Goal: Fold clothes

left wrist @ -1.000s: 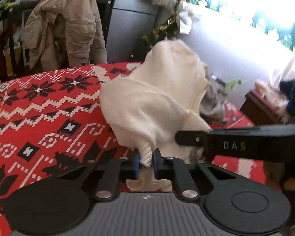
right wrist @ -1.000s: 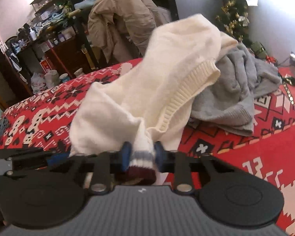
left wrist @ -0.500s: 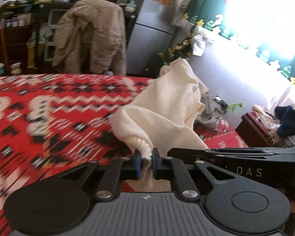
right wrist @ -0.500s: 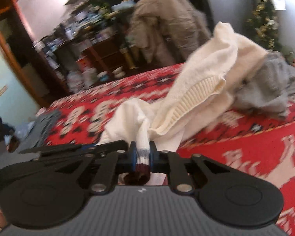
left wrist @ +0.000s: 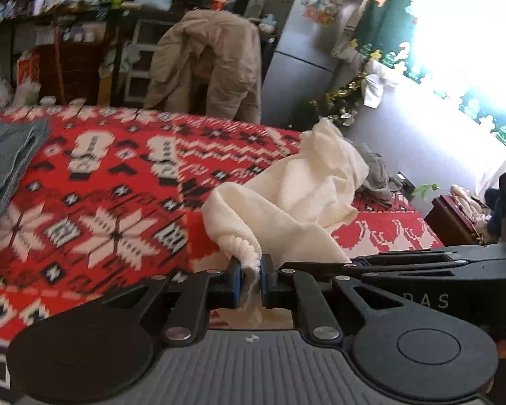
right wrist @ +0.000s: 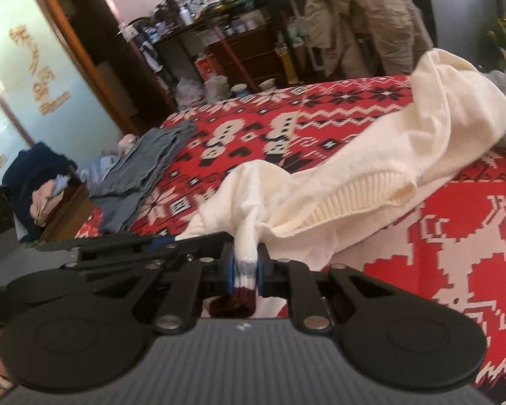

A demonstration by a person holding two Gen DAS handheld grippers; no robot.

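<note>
We hold the cream sweater (right wrist: 371, 168) in both clamped jaws, its length trailing toward the frame's upper right across the red bedspread (right wrist: 320, 114).

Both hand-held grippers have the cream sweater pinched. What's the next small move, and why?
Probably draw the two apart to spread it. The left hand-held gripper and right hand-held gripper grip close together, and the cream sweater lies bunched on the red blanket, too crumpled to fold.

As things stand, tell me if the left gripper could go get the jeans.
Probably not yet: the left gripper is shut on the cream sweater. The way to the jeans across the red blanket looks bare.
</note>
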